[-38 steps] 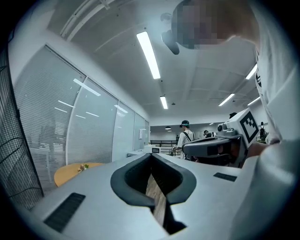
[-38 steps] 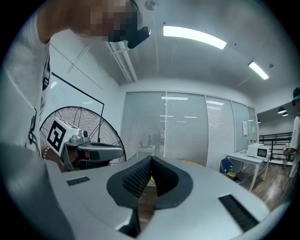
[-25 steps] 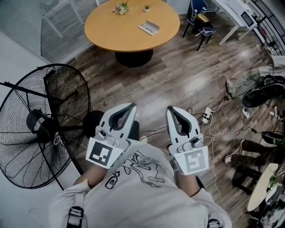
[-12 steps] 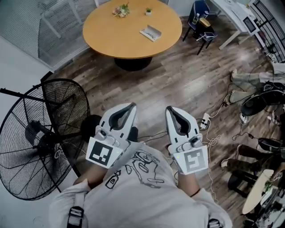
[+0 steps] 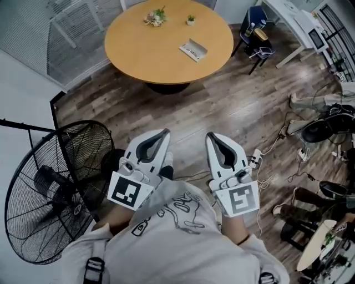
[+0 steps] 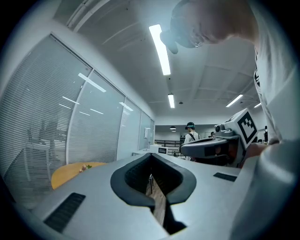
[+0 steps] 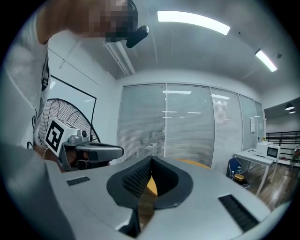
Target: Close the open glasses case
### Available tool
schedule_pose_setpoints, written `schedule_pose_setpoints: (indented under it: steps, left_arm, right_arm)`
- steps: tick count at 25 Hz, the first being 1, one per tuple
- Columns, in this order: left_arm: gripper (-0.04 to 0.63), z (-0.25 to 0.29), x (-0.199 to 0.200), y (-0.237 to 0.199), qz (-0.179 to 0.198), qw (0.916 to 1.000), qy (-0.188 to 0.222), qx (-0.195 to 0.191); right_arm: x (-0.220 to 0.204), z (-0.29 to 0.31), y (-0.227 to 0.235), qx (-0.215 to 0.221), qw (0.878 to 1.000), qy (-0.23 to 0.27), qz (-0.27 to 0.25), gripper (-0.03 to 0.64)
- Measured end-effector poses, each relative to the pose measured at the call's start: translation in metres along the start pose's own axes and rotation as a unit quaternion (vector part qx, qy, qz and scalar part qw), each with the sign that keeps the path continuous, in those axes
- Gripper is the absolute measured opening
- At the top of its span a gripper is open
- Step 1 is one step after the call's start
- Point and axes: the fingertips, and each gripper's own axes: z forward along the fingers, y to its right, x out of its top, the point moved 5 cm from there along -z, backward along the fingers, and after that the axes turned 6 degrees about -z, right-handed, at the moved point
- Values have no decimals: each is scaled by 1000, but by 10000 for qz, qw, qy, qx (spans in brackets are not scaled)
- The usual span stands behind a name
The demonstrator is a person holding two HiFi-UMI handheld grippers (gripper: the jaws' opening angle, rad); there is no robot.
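The open glasses case [image 5: 193, 50] lies on the round wooden table [image 5: 150, 50] at the top of the head view, a light tray shape with something dark inside. Both grippers are far from it, held close to the person's chest above the wood floor. My left gripper [image 5: 164, 132] is shut with nothing in it, and its jaws meet in the left gripper view [image 6: 151, 155]. My right gripper [image 5: 211, 135] is also shut and empty, as the right gripper view [image 7: 151, 159] shows. A slice of the table [image 7: 151, 185] appears through the right jaws' gap.
A big standing fan [image 5: 50, 194] is at the left beside a white wall. Two small plants [image 5: 155, 16] stand on the table. A blue chair [image 5: 255, 22], a white desk [image 5: 294, 16], a power strip [image 5: 255, 158] and cables lie right. A distant person [image 6: 190, 135] stands.
The head view has shifted: the table and case now sit a little lower and to the right, and the fan lower. Both grippers stay shut in the same pose.
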Motion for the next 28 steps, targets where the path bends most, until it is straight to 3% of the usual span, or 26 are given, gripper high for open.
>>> schedule_pose_setpoints:
  steps: [9, 12, 28]
  left_arm:
    - [20, 44, 5, -71, -67, 10000, -16, 10]
    - [20, 54, 7, -87, -92, 10000, -8, 32]
    - [20, 76, 6, -116, -105, 9998, 33, 179]
  right_arm:
    - [-7, 75, 21, 162, 9989, -332, -277, 8]
    - [-3, 93, 27, 39, 9997, -204, -123, 8]
    - [-18, 125, 46, 256, 9981, -475, -310, 8]
